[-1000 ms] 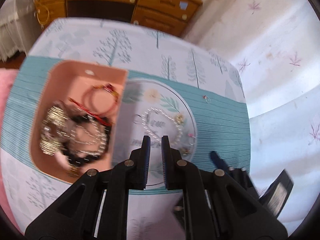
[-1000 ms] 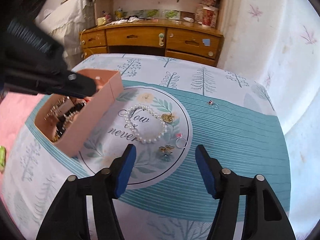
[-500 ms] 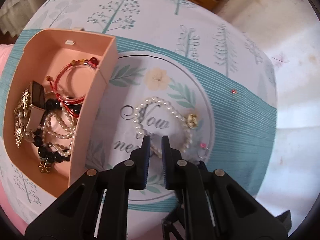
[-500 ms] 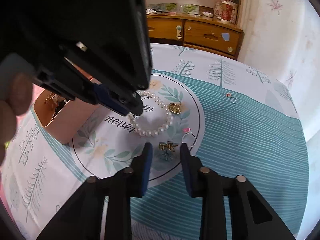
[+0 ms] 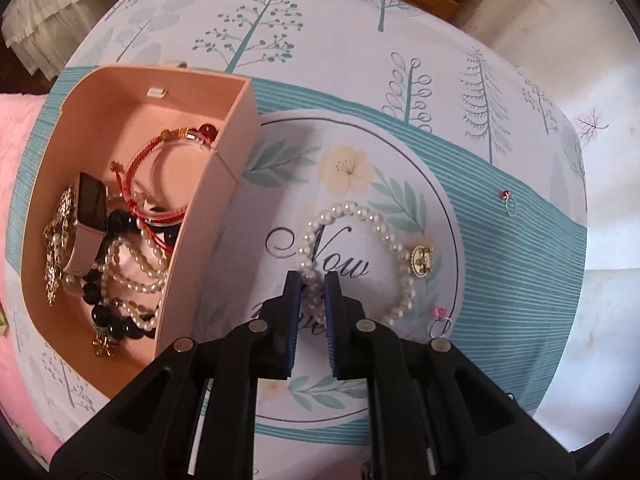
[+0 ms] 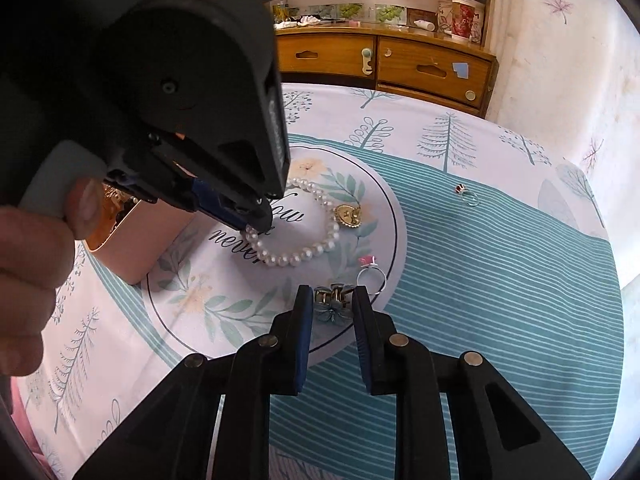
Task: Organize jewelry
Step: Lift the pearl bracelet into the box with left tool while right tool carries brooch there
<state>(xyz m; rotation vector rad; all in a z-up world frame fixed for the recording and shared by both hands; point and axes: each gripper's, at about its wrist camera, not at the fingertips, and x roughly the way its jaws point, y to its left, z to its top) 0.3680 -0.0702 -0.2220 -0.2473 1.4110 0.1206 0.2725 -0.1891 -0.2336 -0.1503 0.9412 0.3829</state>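
Note:
A white pearl bracelet (image 5: 372,216) with a gold charm (image 5: 422,261) lies on the round printed patch of the tablecloth. My left gripper (image 5: 311,280) stands with its two fingers either side of the bracelet's near strand, narrowly apart; it also shows in the right wrist view (image 6: 256,222) at the pearls (image 6: 296,258). My right gripper (image 6: 329,294) has its fingers around a small blue-and-gold flower earring (image 6: 333,304). A pink jewelry box (image 5: 236,152) at the left holds several bracelets and a watch.
A silver ring with a pink stone (image 6: 371,276) lies right of the earring. A ring with a red stone (image 6: 467,196) lies farther right on the teal stripes. A wooden dresser (image 6: 400,68) stands behind the table. A white wall is at the right.
My left gripper came down from above the box to the pearl bracelet. My right gripper moved forward and narrowed its fingers around the flower earring.

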